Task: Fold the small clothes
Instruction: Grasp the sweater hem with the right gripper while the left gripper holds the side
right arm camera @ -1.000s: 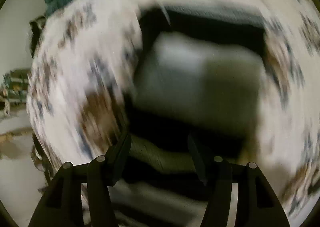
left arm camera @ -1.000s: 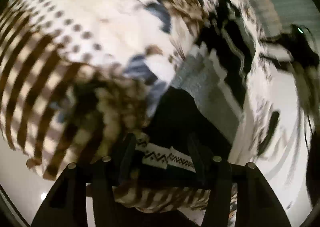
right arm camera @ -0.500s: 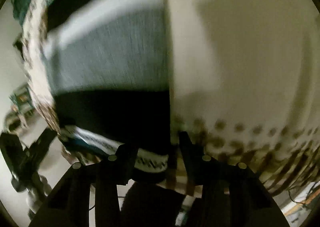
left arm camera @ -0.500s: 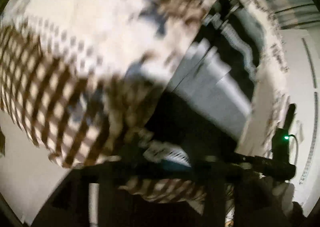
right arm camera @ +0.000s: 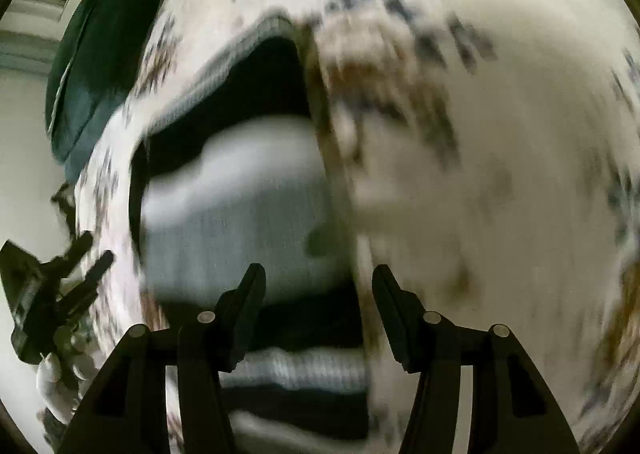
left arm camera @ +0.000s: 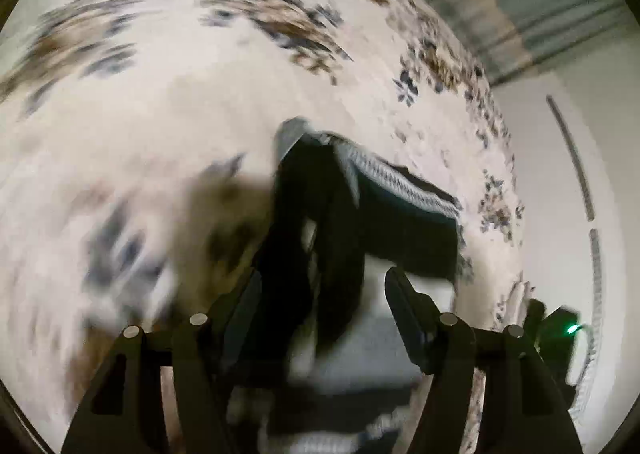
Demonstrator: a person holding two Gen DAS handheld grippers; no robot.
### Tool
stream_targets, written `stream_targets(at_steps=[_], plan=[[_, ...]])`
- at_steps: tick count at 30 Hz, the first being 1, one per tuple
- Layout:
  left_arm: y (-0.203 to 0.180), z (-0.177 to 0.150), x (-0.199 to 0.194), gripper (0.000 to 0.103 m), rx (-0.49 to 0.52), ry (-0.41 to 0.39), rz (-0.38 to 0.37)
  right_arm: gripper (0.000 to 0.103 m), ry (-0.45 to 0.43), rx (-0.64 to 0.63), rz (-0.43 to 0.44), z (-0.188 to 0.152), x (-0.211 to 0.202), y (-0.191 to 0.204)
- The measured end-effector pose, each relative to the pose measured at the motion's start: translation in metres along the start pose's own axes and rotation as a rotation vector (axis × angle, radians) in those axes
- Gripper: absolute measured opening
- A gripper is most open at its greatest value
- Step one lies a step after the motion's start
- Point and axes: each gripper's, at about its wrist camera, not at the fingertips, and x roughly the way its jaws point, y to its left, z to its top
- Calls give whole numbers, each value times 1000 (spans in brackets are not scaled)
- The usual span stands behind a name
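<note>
Between the left gripper (left arm camera: 324, 294) fingers, garment (left arm camera: 404, 222).

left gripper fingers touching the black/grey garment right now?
Cannot tell. In the left wrist view the garment hangs between the spread fingers of the left gripper, but blur hides any contact or gap.

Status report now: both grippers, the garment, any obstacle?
Left gripper open, right gripper open. Black, grey and white striped knit garment lies on the floral cloth, blurred. Dark green fabric at far edge, apart.
</note>
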Motion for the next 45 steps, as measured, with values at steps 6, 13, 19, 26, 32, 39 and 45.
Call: stream_targets(at_steps=[6,13,19,26,32,39,45], plan=[[-21,52,62,5,175,26,64,60,-42,20,-32,100,41,19],[-6,73,23,4,137,-75,-31,4,-95,-26,-82,124,68,32],[-2,98,52,3,161,-45,23,3,-140,-88,-143,131,65,54],[19,104,71,0,164,0,54,4,-104,-155,-228,135,77,62],[20,77,29,43,126,47,-93,44,-25,-127,-148,120,61,53],[28,-30,-48,56,131,63,-90,55,46,-79,-21,23,10,14],[46,-161,-96,56,91,190,33,55,212,-21,16,-113,-3,-23]])
